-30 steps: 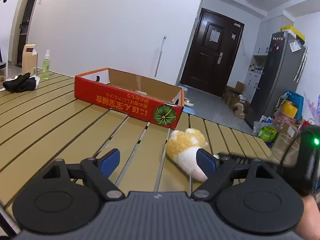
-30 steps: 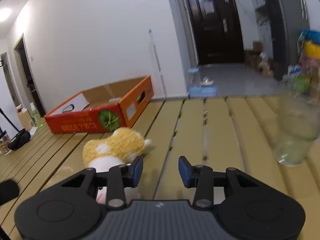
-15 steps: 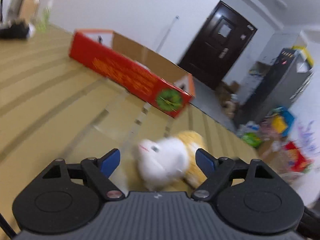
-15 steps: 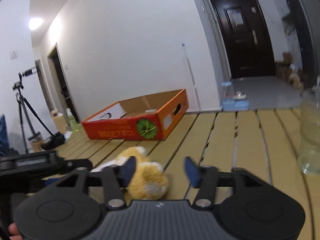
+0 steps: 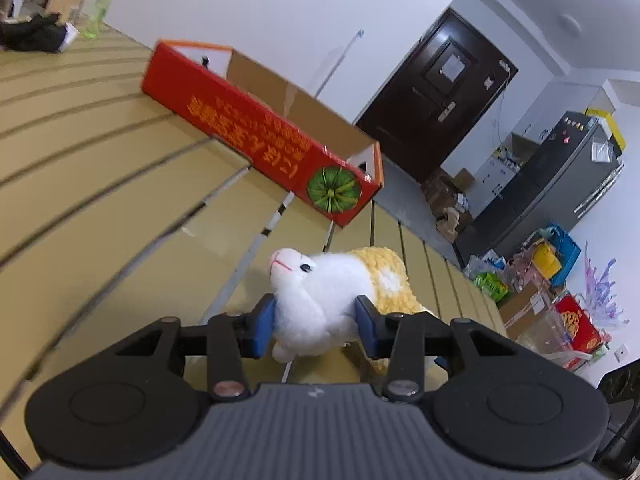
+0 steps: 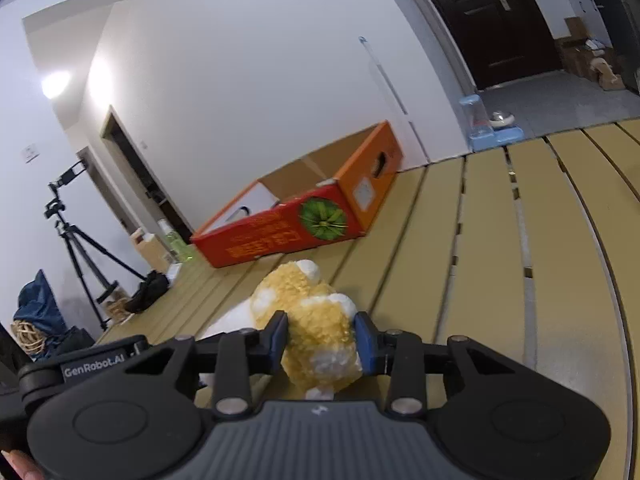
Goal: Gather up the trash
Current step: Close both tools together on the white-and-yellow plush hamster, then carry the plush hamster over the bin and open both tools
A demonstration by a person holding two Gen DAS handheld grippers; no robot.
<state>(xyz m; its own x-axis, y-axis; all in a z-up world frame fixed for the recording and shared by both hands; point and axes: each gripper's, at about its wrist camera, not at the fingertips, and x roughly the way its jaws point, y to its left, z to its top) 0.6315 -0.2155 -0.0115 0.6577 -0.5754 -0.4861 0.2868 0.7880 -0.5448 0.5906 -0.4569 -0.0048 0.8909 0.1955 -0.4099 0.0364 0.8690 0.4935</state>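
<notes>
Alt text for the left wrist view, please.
The left tongs are closing on the white head of a white-and-yellow plush toy lying on a tan slatted wooden table. Behind it sits an open red cardboard box with a green pumpkin print.

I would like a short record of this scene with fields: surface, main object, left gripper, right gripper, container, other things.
surface: slatted wooden table
main object: plush toy, white head end and yellow body end, lying on the table
left gripper: jaws closing, pads pressing on the white end
right gripper: jaws closing, pads pressing on the yellow end
container: open red cardboard box beyond the toy, apart from it
other things: green spray bottle, tripod, dark door
</notes>
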